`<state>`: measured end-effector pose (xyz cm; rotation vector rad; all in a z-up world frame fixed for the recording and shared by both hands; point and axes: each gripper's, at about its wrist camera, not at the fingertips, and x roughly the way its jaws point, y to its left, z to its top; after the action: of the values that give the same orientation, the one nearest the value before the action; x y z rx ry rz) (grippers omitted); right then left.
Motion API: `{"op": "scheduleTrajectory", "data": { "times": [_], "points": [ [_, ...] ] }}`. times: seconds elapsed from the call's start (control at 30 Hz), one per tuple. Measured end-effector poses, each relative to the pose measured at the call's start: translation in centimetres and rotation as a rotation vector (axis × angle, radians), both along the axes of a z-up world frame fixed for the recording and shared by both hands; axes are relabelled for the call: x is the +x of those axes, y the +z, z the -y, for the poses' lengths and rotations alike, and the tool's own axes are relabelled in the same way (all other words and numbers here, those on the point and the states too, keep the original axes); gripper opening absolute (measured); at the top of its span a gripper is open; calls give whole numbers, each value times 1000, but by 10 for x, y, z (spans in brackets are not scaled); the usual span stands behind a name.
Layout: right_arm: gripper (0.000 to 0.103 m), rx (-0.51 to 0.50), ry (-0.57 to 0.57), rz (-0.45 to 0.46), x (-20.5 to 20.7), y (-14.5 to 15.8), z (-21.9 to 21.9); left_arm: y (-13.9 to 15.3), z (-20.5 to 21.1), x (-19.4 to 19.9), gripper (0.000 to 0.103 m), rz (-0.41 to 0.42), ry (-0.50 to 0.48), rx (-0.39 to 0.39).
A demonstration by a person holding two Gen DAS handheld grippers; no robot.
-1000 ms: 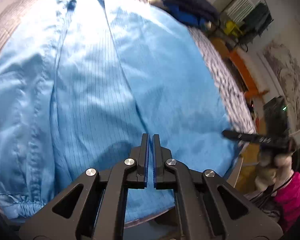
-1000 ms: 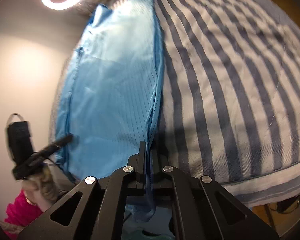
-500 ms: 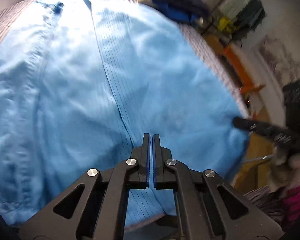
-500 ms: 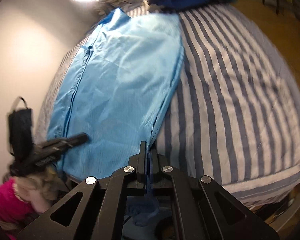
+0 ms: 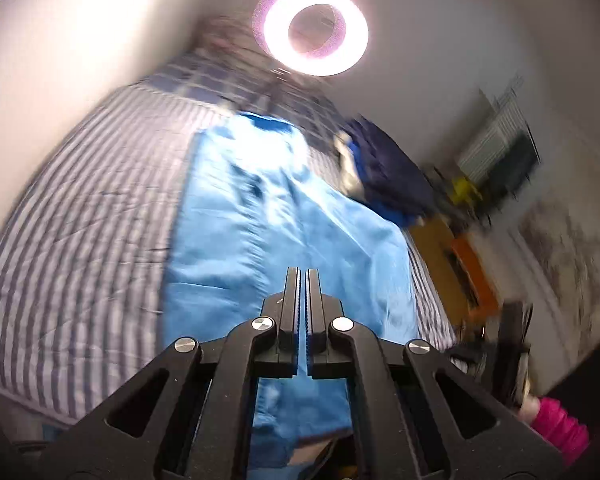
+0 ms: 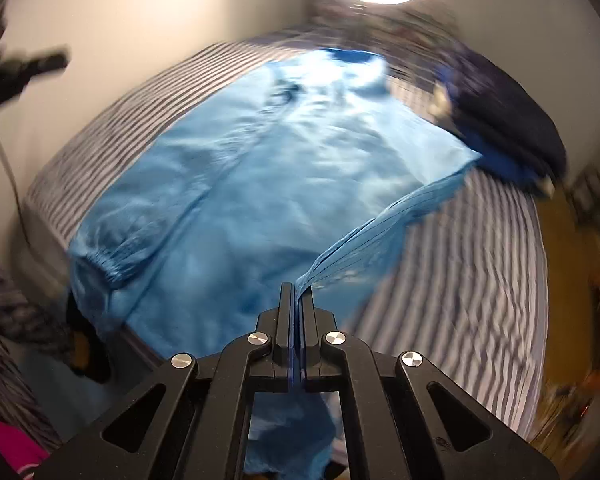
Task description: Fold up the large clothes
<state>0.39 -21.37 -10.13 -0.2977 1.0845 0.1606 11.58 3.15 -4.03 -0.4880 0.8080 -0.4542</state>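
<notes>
A large light-blue garment (image 5: pixel 268 216) lies spread lengthwise on a striped bed (image 5: pixel 80 240); it also shows in the right wrist view (image 6: pixel 260 168). My left gripper (image 5: pixel 303 280) is shut, raised above the garment's near end, with blue cloth hanging under its fingers. My right gripper (image 6: pixel 297 292) is shut on the garment's right edge, which rises as a taut band (image 6: pixel 380 232) from the bed to the jaws. A sleeve cuff (image 6: pixel 108 264) lies at the near left.
A dark blue pile of clothes (image 5: pixel 388 172) sits at the bed's far right, also in the right wrist view (image 6: pixel 508 120). A ring light (image 5: pixel 316 28) glows above the headboard. A wall runs along the left. Orange furniture (image 5: pixel 468 272) stands to the right.
Both grippers have lifted and tilted up away from the bed. The right one has pulled the garment's edge up with it. The views are motion-blurred.
</notes>
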Motion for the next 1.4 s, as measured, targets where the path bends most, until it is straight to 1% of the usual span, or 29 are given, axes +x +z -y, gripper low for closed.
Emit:
{"op": "scheduleTrajectory", "data": {
  "times": [0.07,0.13,0.3,0.37,0.43,0.47,0.6,0.7,0.77,0.8,0.83,0.87,0.97,1.0,1.03,1.1,1.13,1.17,1.23,1.3,1.37,1.4],
  "points": [
    [0,-18,60,-32,5,-8,-25,-9,-17,4,0,-35,32,-34],
    [0,-53,137,-68,12,-24,-55,-13,-33,3,0,-49,55,-53],
    [0,-75,258,-191,17,-72,-103,-8,-48,-2,0,-20,88,-52],
    [0,-66,266,-230,20,-86,-110,-8,-49,-2,0,-18,91,-52],
    [0,-63,257,-245,23,-97,-112,-9,-49,-1,0,-21,90,-51],
    [0,-47,242,-249,25,-100,-109,-10,-49,-1,0,-22,88,-48],
    [0,73,155,-239,34,-93,-91,-12,-43,1,0,-26,78,-36],
    [0,203,70,-219,42,-80,-77,-13,-35,2,0,-25,67,-22],
    [0,238,64,-217,41,-77,-76,-13,-30,1,0,-23,57,-11],
    [1,236,82,-218,38,-76,-77,-14,-27,1,0,-24,50,-5],
    [4,232,95,-218,35,-74,-78,-14,-24,1,0,-23,44,-1],
    [5,239,101,-223,31,-71,-75,-15,-22,1,0,-23,35,7],
    [9,299,97,-237,21,-55,-63,-17,-13,0,0,-26,13,31],
    [11,328,83,-234,13,-44,-53,-18,-11,-1,0,-30,4,36],
    [16,367,75,-226,4,-33,-44,-20,-9,-2,0,-34,-4,40],
    [21,448,62,-190,-14,-10,-24,-22,-7,-3,0,-40,-16,48],
    [24,461,54,-166,-22,0,-15,-24,-5,-3,0,-44,-23,52],
    [25,453,39,-133,-32,10,-2,-25,-4,-3,0,-50,-28,56],
    [32,403,-14,-93,-38,18,22,-30,1,-3,0,-68,-42,57],
    [32,383,-95,-101,-41,12,52,-35,7,-3,0,-81,-59,64],
    [32,399,-178,-118,-41,-4,73,-37,14,-4,0,-83,-73,79],
    [33,418,-204,-129,-39,-13,77,-38,19,-4,0,-82,-80,90]
  ]
}}
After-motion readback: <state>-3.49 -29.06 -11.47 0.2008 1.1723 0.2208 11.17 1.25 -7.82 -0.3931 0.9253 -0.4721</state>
